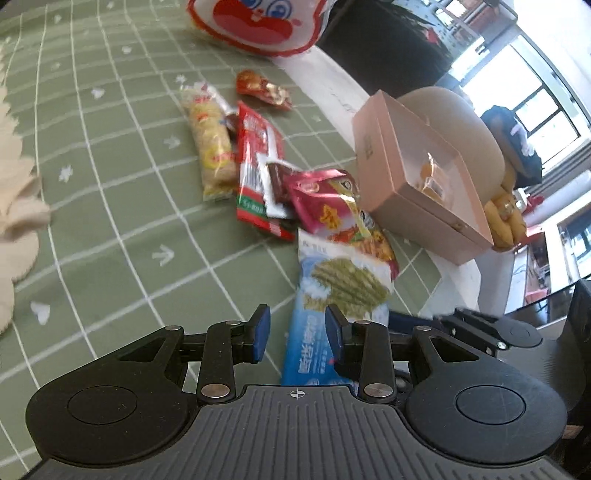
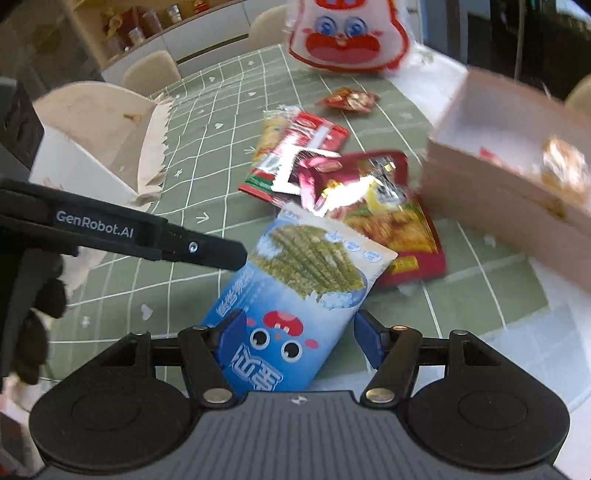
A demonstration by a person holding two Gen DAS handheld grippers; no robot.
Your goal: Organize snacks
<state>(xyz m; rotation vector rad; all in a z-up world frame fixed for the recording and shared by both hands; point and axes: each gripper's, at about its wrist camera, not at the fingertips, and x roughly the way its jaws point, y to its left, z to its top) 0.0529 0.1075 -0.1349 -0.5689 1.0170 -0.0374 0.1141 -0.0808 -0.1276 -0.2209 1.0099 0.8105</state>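
A blue seaweed-snack bag (image 2: 295, 291) lies on the green checked tablecloth and lies between the wide-apart fingers of my right gripper (image 2: 299, 339), which is open around its lower end. The bag also shows in the left wrist view (image 1: 332, 302), where my left gripper (image 1: 297, 338) is open just above its left edge. Beyond it lie a red-and-orange snack bag (image 1: 332, 210), a red packet (image 1: 255, 166), a yellow cracker pack (image 1: 214, 147) and a small red candy packet (image 1: 264, 88). A pink box (image 1: 410, 173) at the right holds a small orange packet (image 1: 430, 177).
A large red-and-white cartoon-face bag (image 1: 255, 26) lies at the far side. A torn beige paper bag (image 2: 110, 136) stands at the left. The pink box also shows in the right wrist view (image 2: 509, 162). The table's white edge (image 1: 454, 273) runs along the right.
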